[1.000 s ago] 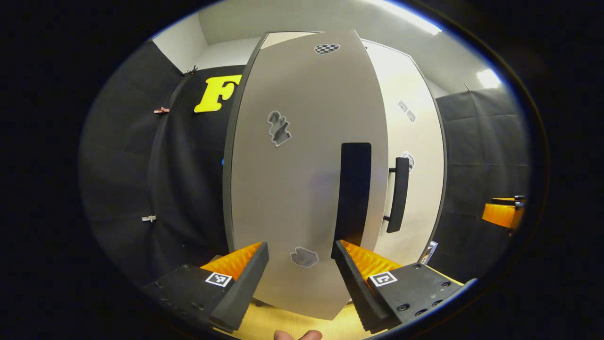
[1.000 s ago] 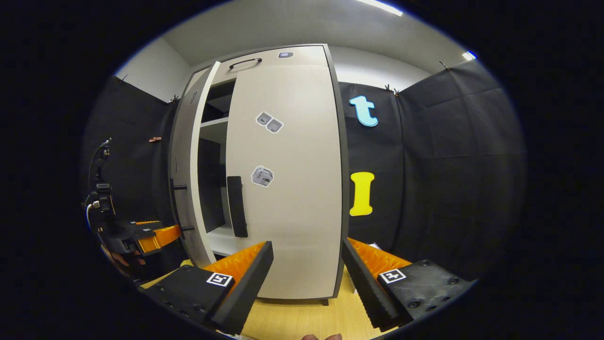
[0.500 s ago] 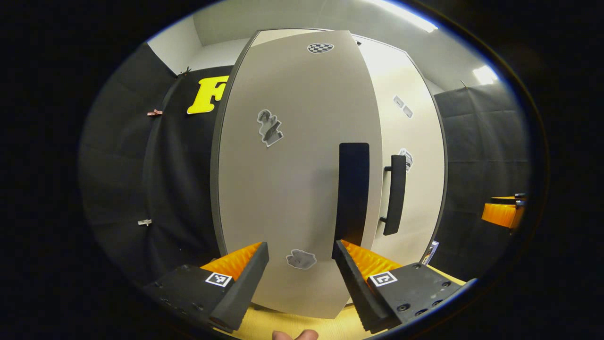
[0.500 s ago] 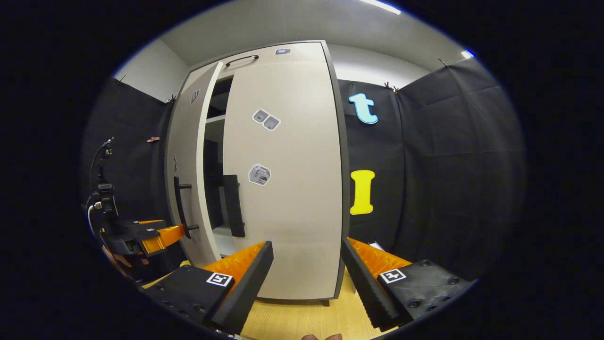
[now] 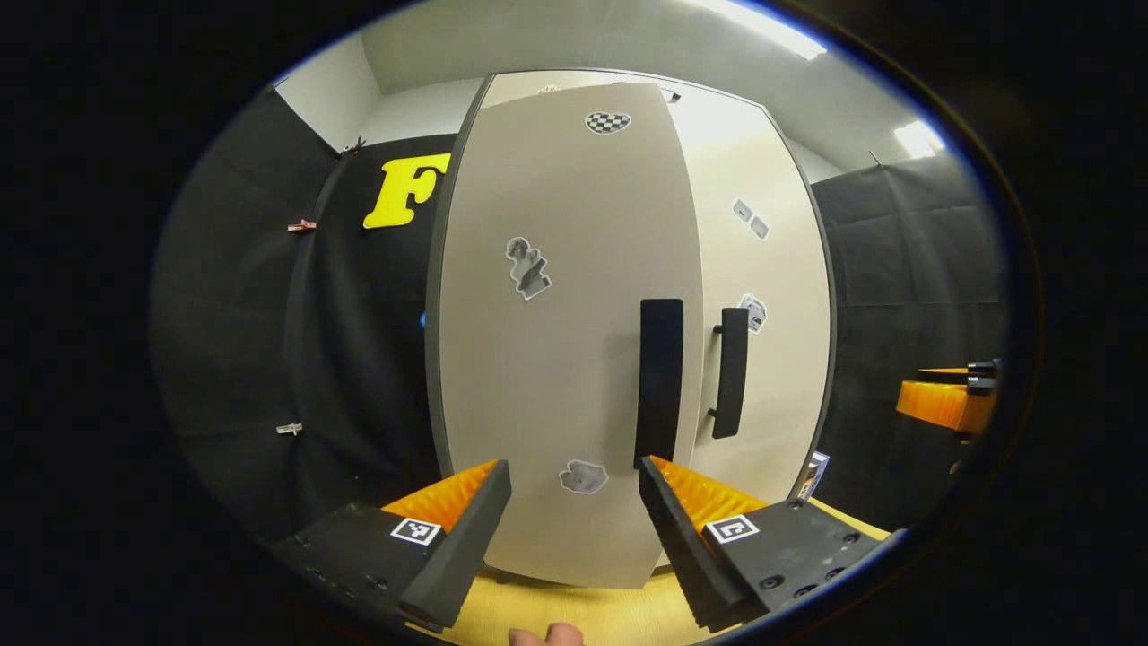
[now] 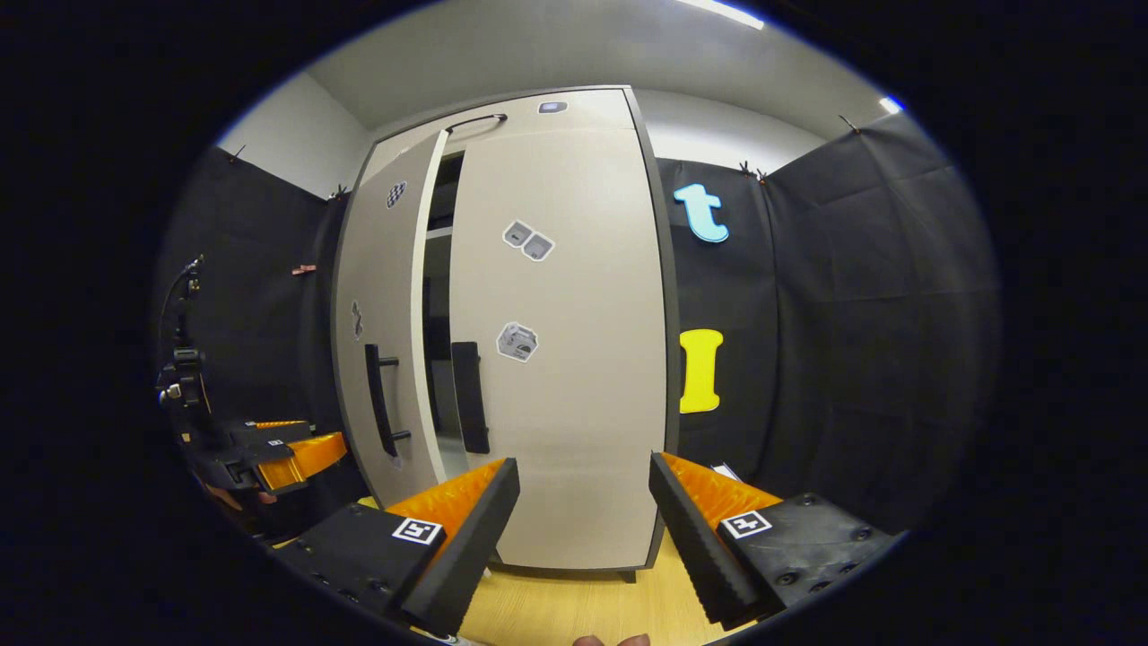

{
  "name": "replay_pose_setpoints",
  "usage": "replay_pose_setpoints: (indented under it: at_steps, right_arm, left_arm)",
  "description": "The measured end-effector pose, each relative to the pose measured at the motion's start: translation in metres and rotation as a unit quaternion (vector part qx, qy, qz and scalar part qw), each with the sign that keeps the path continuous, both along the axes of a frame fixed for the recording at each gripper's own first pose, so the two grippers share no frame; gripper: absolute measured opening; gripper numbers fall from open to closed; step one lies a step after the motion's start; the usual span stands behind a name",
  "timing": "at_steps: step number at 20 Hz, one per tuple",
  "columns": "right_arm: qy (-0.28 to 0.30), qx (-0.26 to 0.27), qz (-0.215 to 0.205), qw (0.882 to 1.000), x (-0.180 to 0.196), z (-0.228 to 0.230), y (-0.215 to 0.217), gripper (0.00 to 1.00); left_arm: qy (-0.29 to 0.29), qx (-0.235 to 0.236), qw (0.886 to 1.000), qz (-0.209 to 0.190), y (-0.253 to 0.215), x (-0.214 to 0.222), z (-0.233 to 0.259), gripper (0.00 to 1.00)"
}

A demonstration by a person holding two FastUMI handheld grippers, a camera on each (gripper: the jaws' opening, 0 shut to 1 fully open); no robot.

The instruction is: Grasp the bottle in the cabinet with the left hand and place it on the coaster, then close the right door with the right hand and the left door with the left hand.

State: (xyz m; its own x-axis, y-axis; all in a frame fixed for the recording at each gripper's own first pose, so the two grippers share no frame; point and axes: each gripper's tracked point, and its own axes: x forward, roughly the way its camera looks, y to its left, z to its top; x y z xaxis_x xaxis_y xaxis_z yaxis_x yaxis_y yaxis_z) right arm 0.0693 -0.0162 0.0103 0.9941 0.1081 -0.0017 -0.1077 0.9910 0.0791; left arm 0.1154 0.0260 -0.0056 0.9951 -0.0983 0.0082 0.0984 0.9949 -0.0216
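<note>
The cabinet's left door is beige with a black handle and stands just in front of my left gripper. That gripper is open with nothing between its orange fingers. In the right gripper view the left door stands slightly ajar, leaving a narrow dark gap beside the right door, which lies flush with the cabinet. The left gripper hovers close to the left door's outer face. My right gripper is open and empty, held back from the right door.
The cabinet stands on a light wooden tabletop. A small white item that I cannot identify sits by the cabinet's right foot. Black cloth walls close in both sides. The right gripper shows at the far right of the left gripper view.
The left door has swung inward and the gap to the right door has narrowed to a slit. The left gripper has followed the door. The right gripper has barely moved.
</note>
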Motion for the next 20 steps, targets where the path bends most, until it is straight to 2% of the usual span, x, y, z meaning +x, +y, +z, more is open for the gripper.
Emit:
replay_pose_setpoints:
  at_steps: [9, 20]
  right_arm:
    - [-0.005, -0.007, 0.004, 1.0, -0.028, 0.007, 0.015, 0.97]
    - [0.0, -0.021, -0.016, 1.0, -0.055, 0.004, 0.011, 0.97]
  left_arm:
    - [-0.001, 0.015, 1.0, 0.023, 0.02, -0.059, 0.006, 0.93]
    - [0.005, 0.02, 1.0, 0.012, 0.017, -0.096, 0.003, 0.93]
